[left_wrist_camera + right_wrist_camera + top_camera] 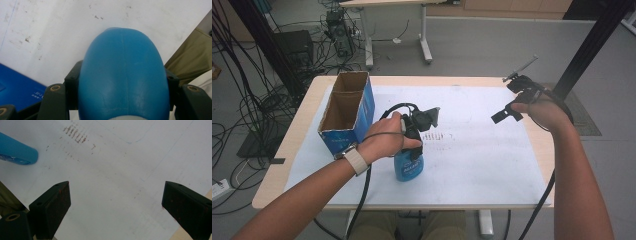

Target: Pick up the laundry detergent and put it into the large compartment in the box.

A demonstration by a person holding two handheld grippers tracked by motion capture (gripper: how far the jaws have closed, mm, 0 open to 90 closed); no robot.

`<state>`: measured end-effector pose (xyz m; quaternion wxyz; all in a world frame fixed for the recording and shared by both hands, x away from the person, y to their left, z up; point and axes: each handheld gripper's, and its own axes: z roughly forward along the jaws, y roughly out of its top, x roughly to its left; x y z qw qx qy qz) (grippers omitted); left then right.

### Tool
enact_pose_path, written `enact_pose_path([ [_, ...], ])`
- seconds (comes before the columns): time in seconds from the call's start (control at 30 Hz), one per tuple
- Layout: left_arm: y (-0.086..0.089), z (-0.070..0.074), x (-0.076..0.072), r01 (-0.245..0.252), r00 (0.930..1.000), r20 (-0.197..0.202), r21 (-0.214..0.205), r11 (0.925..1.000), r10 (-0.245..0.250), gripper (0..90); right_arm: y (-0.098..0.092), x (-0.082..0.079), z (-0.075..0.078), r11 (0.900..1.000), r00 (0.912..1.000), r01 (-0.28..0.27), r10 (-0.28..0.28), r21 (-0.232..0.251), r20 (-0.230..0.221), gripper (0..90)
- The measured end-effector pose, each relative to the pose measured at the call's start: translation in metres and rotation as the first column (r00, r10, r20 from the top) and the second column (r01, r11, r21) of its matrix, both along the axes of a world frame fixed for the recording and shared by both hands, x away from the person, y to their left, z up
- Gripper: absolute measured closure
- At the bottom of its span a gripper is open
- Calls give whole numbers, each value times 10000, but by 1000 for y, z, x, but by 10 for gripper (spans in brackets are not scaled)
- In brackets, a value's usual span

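While blue bottle (409, 165) is clamped by left gripper (418, 131), right gripper (508, 114) jaws held apart, empty; bottle could be toppled if grip released off-balance.

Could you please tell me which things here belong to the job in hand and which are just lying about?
In the job:
- blue bottle
- left tongs, shut on it
- right tongs, open, empty

Lying about:
- open cardboard box
- white sheet

Bottle (408, 165) upright on sheet (472, 160), near my edge; open box (347, 112) just left-behind it; my right gripper (512, 107) far right.
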<state>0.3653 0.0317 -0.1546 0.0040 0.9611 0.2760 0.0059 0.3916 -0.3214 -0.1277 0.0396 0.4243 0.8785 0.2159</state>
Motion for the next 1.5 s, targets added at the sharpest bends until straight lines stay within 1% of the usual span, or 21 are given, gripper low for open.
enact_pose_path([
  [1.5, 0, 0, -1, -22, 10000, 35, 12, 10000, 22, 387, 1, 1, 0, 10000, 10000, -64, 64, 47, 15, 83],
])
